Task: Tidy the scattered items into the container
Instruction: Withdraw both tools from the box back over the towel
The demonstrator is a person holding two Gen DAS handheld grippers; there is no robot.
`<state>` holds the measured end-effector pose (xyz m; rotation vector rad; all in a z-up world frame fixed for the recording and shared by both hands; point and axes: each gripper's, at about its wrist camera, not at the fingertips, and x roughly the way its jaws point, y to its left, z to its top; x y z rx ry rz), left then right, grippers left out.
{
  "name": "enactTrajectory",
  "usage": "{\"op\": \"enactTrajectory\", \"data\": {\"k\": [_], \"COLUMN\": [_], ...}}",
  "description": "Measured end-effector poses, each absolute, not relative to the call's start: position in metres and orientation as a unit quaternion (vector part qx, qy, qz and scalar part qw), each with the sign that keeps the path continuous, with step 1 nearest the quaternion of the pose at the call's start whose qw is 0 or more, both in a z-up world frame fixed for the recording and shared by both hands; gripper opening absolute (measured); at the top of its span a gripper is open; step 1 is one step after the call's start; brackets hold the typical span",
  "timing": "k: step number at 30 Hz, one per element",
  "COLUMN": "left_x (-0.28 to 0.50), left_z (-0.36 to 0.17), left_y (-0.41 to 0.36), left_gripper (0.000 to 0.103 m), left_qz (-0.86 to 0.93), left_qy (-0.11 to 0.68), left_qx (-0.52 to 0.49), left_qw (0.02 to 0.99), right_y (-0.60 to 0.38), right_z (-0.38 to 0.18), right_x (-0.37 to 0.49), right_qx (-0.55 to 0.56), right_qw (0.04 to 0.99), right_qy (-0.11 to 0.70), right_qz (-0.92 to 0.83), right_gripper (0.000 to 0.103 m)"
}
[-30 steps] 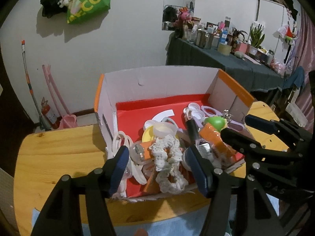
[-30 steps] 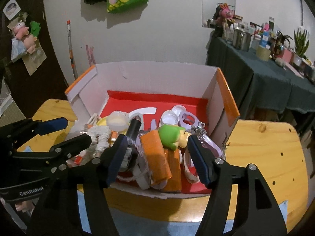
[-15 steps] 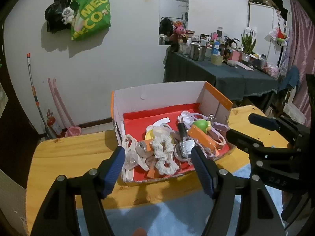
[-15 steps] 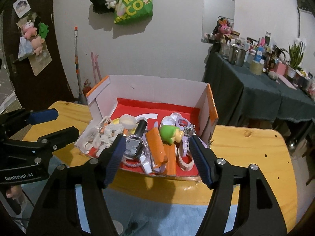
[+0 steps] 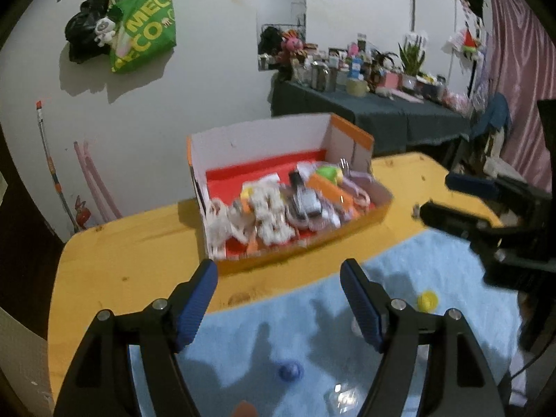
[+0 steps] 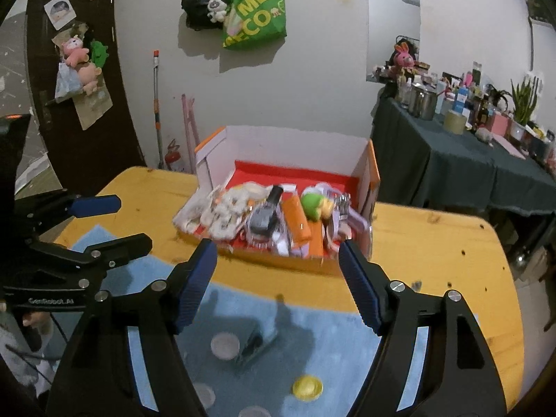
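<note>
My left gripper [image 5: 278,295] was opening with nothing between its jaws, and my right gripper [image 6: 278,278] stood wide and empty, both above the blue mat [image 6: 312,323], where a yellow cap [image 6: 307,387] and a blue cap [image 5: 290,371] lay loose. Beyond, on the wooden table [image 5: 132,253], sat the heaped cardboard box [image 5: 264,135].

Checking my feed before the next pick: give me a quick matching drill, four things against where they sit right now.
Things:
1. yellow cap
2. green toy
3. green bag
4. potted plant

Places:
A. hanging on the wall
B. on the blue mat, outside the box
C. on the dark-clothed side table
D. inside the orange box

Pairs: 1-B, 2-D, 3-A, 4-C
</note>
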<state>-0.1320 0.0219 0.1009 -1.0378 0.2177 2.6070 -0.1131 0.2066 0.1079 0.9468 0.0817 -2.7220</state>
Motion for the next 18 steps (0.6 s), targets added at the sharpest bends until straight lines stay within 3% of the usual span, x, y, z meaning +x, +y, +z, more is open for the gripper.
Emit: {"op": "enactTrajectory", "data": {"k": [18], "left_x": [-0.101], "left_z": [0.030], "left_y": [0.010], "left_gripper": [0.075], "left_qz": [0.884], "left_qy": [0.112], "left_qx": [-0.408], "left_qw": [0.197], "right_y": [0.230], "right_z": [0.032], "right_x": [-0.079], "right_qx": [0.409], "right_qw": [0.100], "right_qy": [0.041], "right_qz": [-0.906], "right_gripper": [0.072]}}
